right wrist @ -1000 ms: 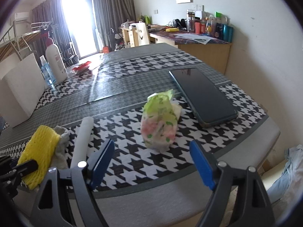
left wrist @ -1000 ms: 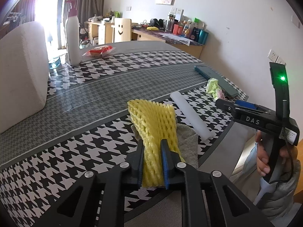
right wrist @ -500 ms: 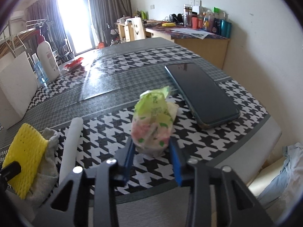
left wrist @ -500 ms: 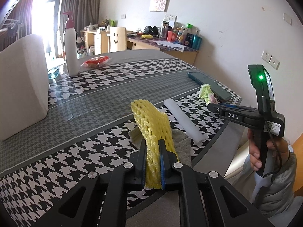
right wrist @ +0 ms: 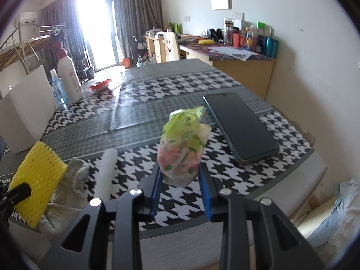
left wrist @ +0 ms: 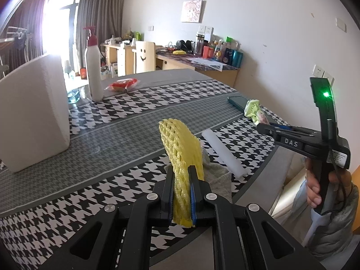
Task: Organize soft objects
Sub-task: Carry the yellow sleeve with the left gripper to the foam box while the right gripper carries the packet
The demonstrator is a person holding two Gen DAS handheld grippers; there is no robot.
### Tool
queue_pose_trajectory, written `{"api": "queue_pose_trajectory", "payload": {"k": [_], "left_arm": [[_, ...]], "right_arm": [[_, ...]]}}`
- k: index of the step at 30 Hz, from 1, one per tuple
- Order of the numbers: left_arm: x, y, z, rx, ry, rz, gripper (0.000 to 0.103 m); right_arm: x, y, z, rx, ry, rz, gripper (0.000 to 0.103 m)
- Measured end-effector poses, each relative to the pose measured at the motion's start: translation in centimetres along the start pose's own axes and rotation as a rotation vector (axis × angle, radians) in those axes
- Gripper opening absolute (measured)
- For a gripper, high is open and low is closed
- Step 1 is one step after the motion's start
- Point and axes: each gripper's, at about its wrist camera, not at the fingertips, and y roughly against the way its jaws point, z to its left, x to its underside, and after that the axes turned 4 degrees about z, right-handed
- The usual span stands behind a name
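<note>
My left gripper (left wrist: 182,193) is shut on a yellow foam net sleeve (left wrist: 180,155) and holds it upright above the table's near edge; the sleeve also shows in the right wrist view (right wrist: 38,180). A grey cloth (left wrist: 217,175) lies under it. A white foam tube (left wrist: 222,153) lies just right of them on the houndstooth cloth. My right gripper (right wrist: 181,191) is shut on a green and pink tissue pack (right wrist: 183,146) and holds it lifted off the table, near the phone.
A dark phone (right wrist: 240,126) lies at the right. A white foam block (left wrist: 31,112) stands at the left, with a white pump bottle (left wrist: 93,74) and a red packet (left wrist: 121,84) behind. The table's front edge (right wrist: 247,227) is close below both grippers.
My right gripper closed on the tissue pack and lifted it off the table. My left gripper tightened on the yellow sleeve and raised it upright.
</note>
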Motion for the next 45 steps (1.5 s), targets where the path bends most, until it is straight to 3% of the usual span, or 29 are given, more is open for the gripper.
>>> {"api": "queue_pose_trajectory", "payload": {"k": [30,45], "left_arm": [[-2.8,5.3,1.8,-0.083,-0.014,-0.142,0.012],[-5.7,7.7,4.6,-0.18,0.03,-0.234,0.012]], "right_arm": [[-2.6,5.0,5.3,-0.126,0.103,-0.177,0.036],[-5.3,6.9,9.4,-0.216,0.183,-0.274,0.036]]}}
